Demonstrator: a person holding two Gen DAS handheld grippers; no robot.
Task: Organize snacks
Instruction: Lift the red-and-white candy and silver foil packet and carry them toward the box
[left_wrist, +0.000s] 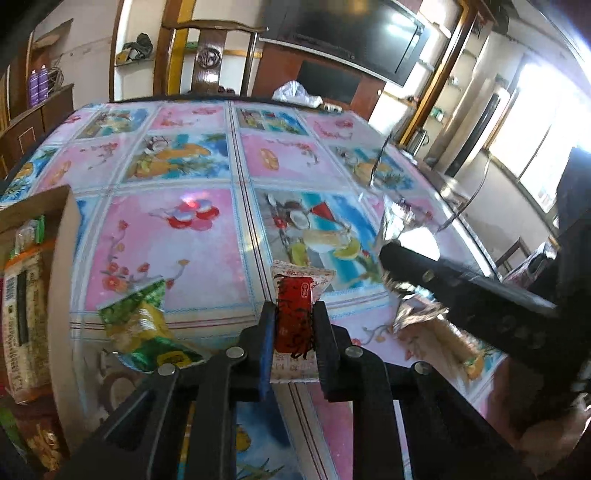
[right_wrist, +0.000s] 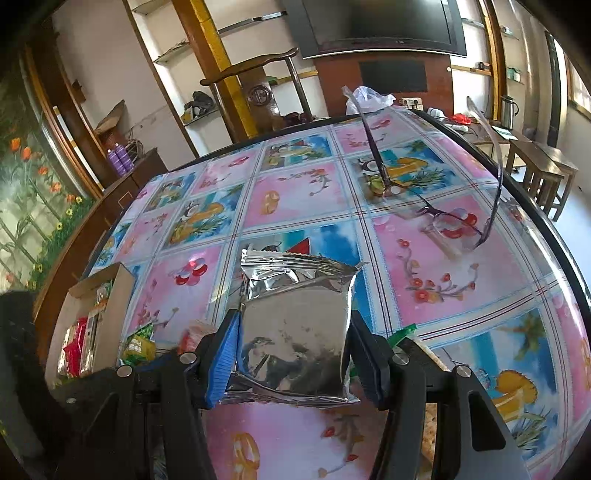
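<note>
My left gripper (left_wrist: 294, 317) is shut on a small red snack packet (left_wrist: 294, 314) and holds it above the table. My right gripper (right_wrist: 293, 332) is shut on a silver foil snack bag (right_wrist: 295, 332); that gripper also shows in the left wrist view (left_wrist: 391, 254) at the right. A green snack packet (left_wrist: 144, 325) lies on the table left of the red packet and shows in the right wrist view (right_wrist: 138, 343). A cardboard box (left_wrist: 62, 236) with several snacks stands at the left; it also shows in the right wrist view (right_wrist: 110, 306).
The table (right_wrist: 295, 192) has a pink and blue fruit-print cloth. A pair of glasses (right_wrist: 443, 218) lies at its right side. A white plastic bag (right_wrist: 369, 98) sits at the far edge. A wooden chair (left_wrist: 210, 59) stands behind the table.
</note>
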